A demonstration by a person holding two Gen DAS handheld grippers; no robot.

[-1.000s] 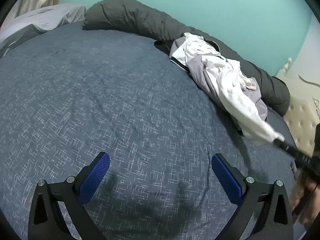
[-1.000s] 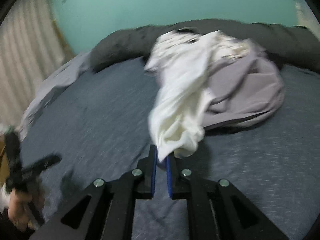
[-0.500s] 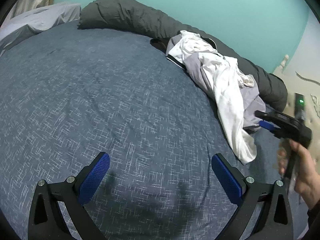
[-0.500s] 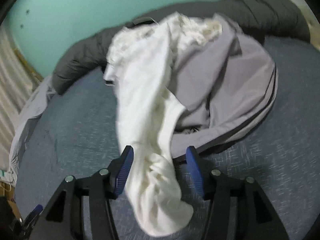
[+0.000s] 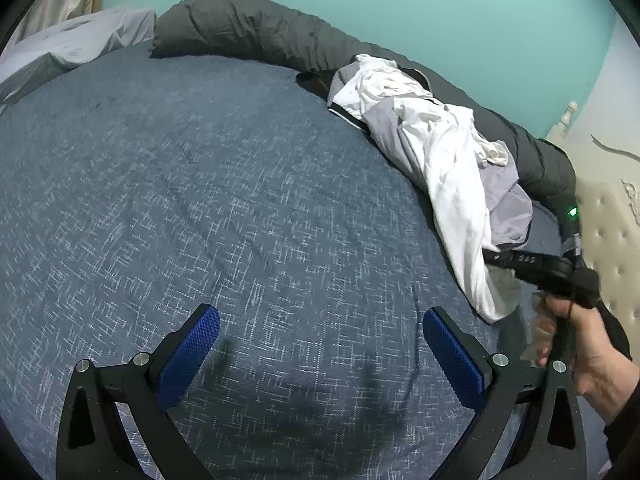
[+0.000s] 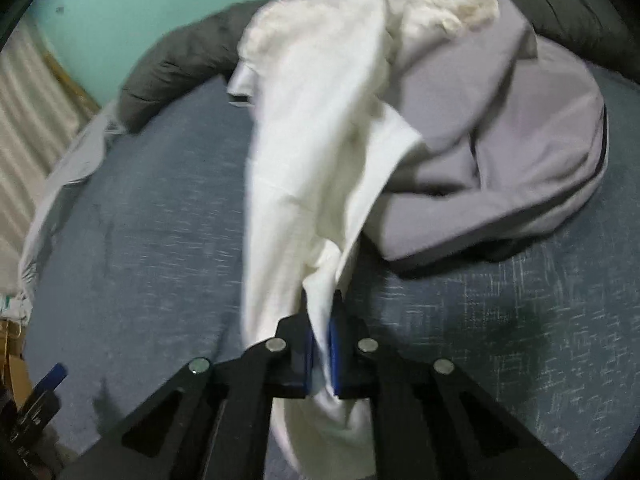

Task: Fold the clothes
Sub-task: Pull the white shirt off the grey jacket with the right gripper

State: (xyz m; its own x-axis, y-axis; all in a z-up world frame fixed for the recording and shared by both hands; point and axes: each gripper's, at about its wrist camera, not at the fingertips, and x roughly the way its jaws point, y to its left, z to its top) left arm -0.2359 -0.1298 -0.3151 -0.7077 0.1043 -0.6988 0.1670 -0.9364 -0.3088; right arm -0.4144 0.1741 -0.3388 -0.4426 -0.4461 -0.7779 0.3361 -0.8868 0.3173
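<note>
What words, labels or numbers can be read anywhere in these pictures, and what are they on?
White marking on the right gripper's black body: too small to read.
White garment, grey garment, bedcover, wall: no text.

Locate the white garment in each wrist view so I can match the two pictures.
Left wrist: white garment at right, draped over the grey garment, down to the right gripper.
Right wrist: white garment at centre, its lower end clamped in the right gripper.
Shared landmark: dark rolled duvet along the teal wall.
</note>
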